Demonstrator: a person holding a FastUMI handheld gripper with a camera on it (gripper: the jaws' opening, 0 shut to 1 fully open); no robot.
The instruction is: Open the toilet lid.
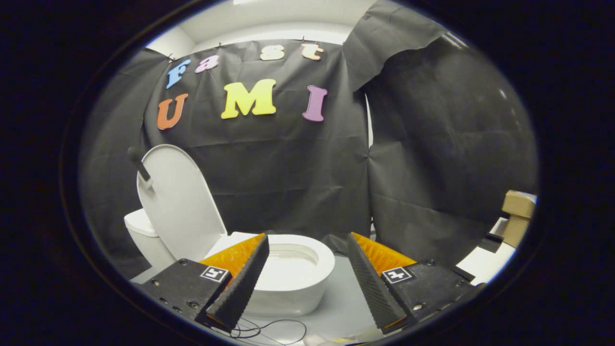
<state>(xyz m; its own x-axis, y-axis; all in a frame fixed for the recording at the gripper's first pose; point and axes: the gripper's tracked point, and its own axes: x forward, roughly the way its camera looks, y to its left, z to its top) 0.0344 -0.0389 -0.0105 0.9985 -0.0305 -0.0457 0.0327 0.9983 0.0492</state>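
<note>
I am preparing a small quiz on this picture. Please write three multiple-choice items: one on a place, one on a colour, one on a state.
1. Where is the toilet bowl?
A. just beyond the fingers
B. on the cardboard boxes
C. clamped between the fingers

2. What colour is the toilet lid?
A. black
B. white
C. yellow

3. How does the lid stand?
A. flat on the bowl
B. raised upright
C. lying on the floor

Answers:
1 A, the bowl shows past the fingertips of the gripper.
2 B, lid and bowl are both white.
3 B, the lid stands up, leaving the bowl uncovered; the gripper's fingers are apart and hold nothing.
</note>
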